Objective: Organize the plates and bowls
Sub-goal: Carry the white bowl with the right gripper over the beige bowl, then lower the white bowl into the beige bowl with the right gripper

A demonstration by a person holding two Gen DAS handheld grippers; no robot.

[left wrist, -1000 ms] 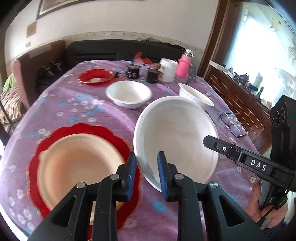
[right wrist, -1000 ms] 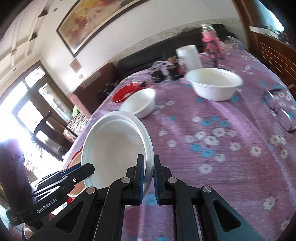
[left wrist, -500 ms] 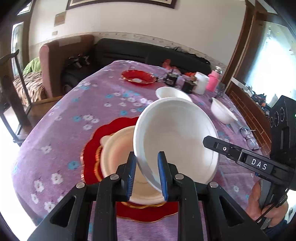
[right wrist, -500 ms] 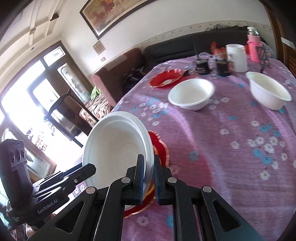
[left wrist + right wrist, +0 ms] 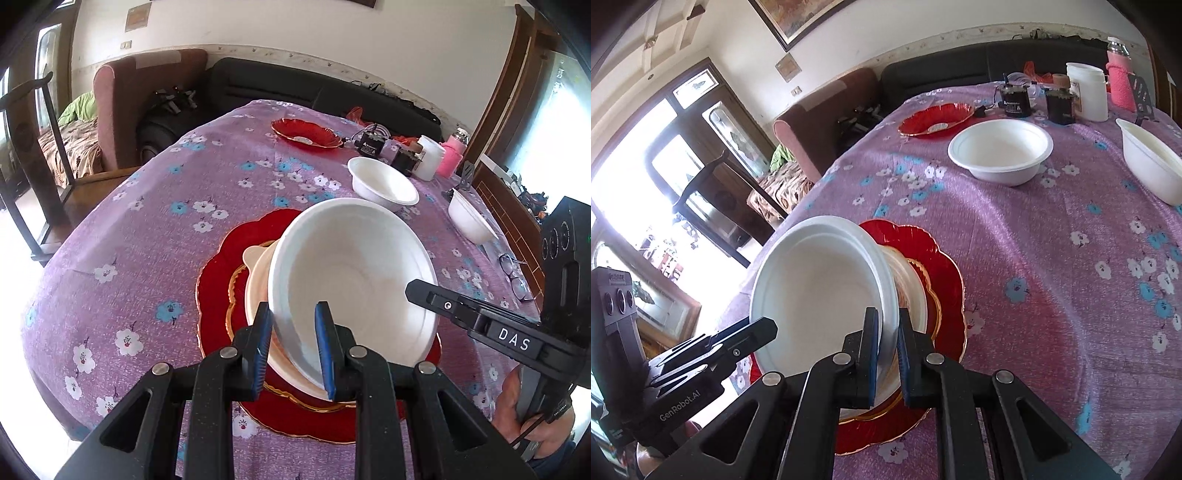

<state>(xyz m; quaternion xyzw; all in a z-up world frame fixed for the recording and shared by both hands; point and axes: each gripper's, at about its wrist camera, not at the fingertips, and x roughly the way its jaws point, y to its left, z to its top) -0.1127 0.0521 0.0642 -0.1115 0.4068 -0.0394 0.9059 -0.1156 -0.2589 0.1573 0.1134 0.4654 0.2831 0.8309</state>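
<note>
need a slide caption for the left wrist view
Both grippers, left and right, hold a white bowl tilted over a cream plate on a red plate.

The right gripper (image 5: 417,291) shows up in the left wrist view, and its black side has a small label with white letters that say "DAS". The left gripper (image 5: 768,326) shows up in the right wrist view, and its black side has pale letters that say "GenRobot.AI". A little black box (image 5: 1015,101) at the far end of the bench (image 5: 1052,258) has a white sign and some words on it, but they are too small to read.
</note>
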